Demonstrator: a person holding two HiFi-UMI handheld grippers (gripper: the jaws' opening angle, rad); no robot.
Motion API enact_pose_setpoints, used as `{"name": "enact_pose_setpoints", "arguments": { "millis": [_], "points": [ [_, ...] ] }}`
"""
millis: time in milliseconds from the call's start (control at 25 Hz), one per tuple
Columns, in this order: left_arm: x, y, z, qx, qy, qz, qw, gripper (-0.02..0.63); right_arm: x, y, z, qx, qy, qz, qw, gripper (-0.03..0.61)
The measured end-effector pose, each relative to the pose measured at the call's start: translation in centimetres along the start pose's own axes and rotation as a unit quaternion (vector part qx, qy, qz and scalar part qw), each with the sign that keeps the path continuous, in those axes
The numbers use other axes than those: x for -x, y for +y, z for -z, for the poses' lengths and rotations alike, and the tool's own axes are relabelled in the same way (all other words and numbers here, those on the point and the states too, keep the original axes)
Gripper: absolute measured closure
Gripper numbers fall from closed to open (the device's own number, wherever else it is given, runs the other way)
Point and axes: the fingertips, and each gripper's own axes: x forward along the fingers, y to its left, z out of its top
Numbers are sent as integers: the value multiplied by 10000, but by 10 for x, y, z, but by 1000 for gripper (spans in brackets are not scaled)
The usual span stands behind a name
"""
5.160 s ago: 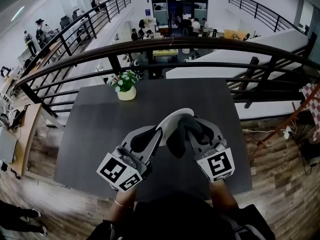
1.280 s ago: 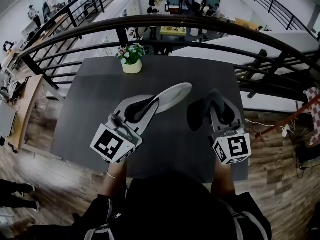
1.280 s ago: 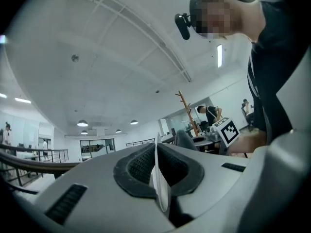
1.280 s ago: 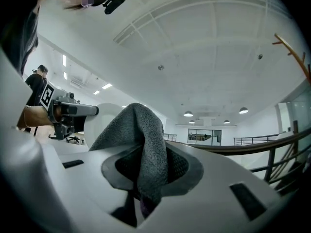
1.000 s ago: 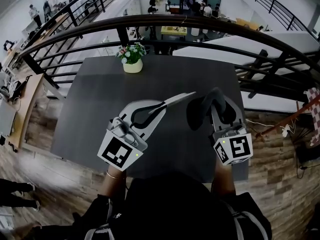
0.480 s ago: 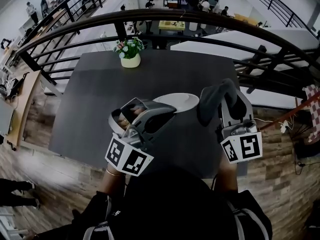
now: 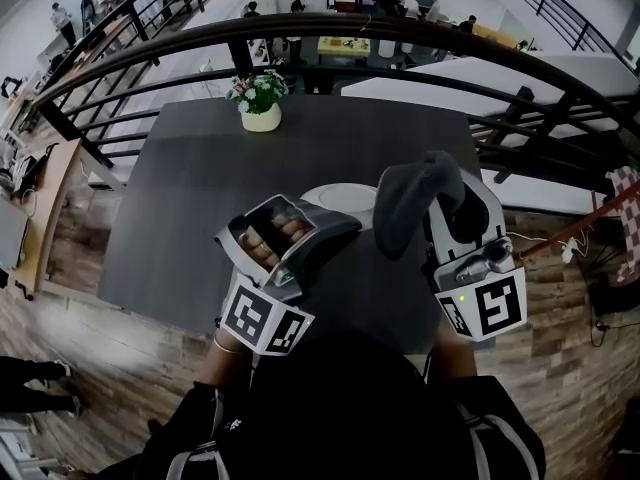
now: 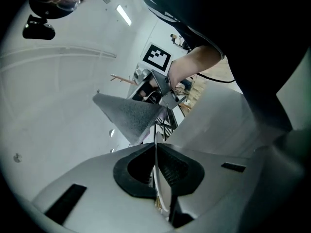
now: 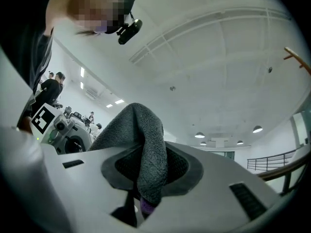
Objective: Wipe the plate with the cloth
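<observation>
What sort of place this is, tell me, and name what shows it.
Probably a mezzanine in a large open office: a dark table with a flower pot stands against a curved railing, and beyond it desks and people show on a floor below.

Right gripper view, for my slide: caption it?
Right tool clamped on a folded grey fleecy cloth, white ceiling above.

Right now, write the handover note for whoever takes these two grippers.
Left gripper: shut on the rim of the plate, which it holds over the dark table.
Right gripper: shut on the grey cloth, raised beside the plate; whether they touch cannot be told.
Done: plate and cloth are both in hand.
Left: rub the cloth over the plate, then probably set both down.
</observation>
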Motion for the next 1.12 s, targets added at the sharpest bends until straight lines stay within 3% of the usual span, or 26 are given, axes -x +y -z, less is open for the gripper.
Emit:
{"name": "enact_pose_setpoints", "arguments": {
  "millis": [240, 480, 640, 1120],
  "points": [
    [3, 5, -15, -228, -157, -180, 9995, 597, -16, 49, 26, 57, 616, -1124, 9917, 499],
    [4, 6, -17, -608, -10, -298, 9977, 594, -18, 66, 37, 331, 952, -1498, 9836, 499],
    [5, 6, -15, -765, 54, -365, 9964, 594, -19, 63, 41, 287, 965, -1384, 9852, 499],
    [11, 16, -19, -814, 99, -528, 9952, 591, -17, 23, 50, 155, 875, -481, 9949, 499]
  ]
}}
